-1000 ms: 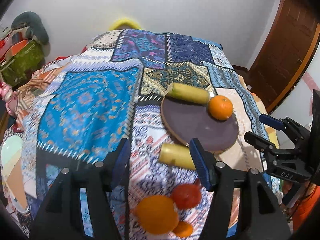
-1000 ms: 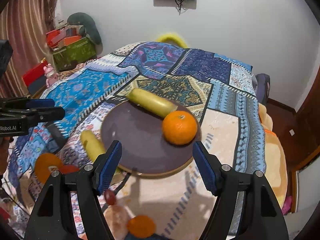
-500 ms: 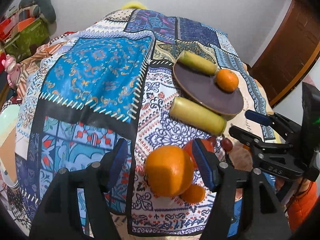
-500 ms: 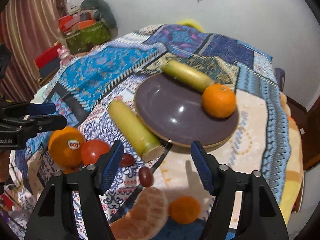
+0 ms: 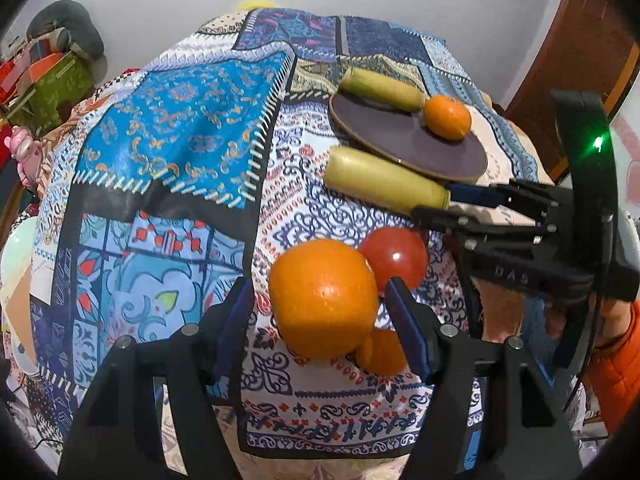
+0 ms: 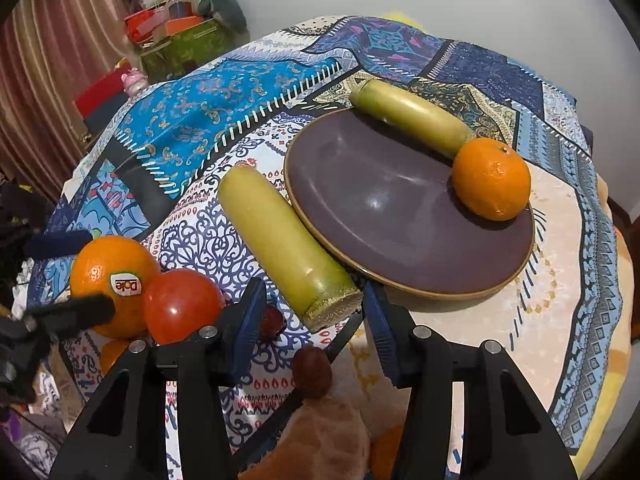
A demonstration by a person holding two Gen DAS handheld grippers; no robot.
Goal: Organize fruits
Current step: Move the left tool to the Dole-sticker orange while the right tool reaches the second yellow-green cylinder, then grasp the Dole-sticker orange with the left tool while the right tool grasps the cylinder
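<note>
A dark purple plate [image 6: 400,216] [image 5: 448,152] holds an orange [image 6: 491,178] [image 5: 447,116] and a yellow-green sugarcane piece [image 6: 412,118] [image 5: 380,88]. A second cane piece [image 6: 284,244] [image 5: 384,180] lies on the cloth beside the plate. My right gripper [image 6: 312,312] is open, its jaws either side of that cane's cut end. My left gripper [image 5: 320,300] is open around a large orange [image 5: 324,298] [image 6: 112,276], not touching. A red tomato [image 5: 394,258] [image 6: 182,304] sits beside it.
A small orange [image 5: 382,352] lies near the big one. Two dark red dates [image 6: 312,366] [image 6: 272,322] and a peeled citrus piece [image 6: 320,440] lie near the table's front edge. The patchwork cloth [image 5: 180,128] covers the table. Boxes [image 6: 180,36] stand at the far left.
Both grippers have moved down and forward. The left one now brackets the large orange; the right one now brackets the near cane piece's end.
</note>
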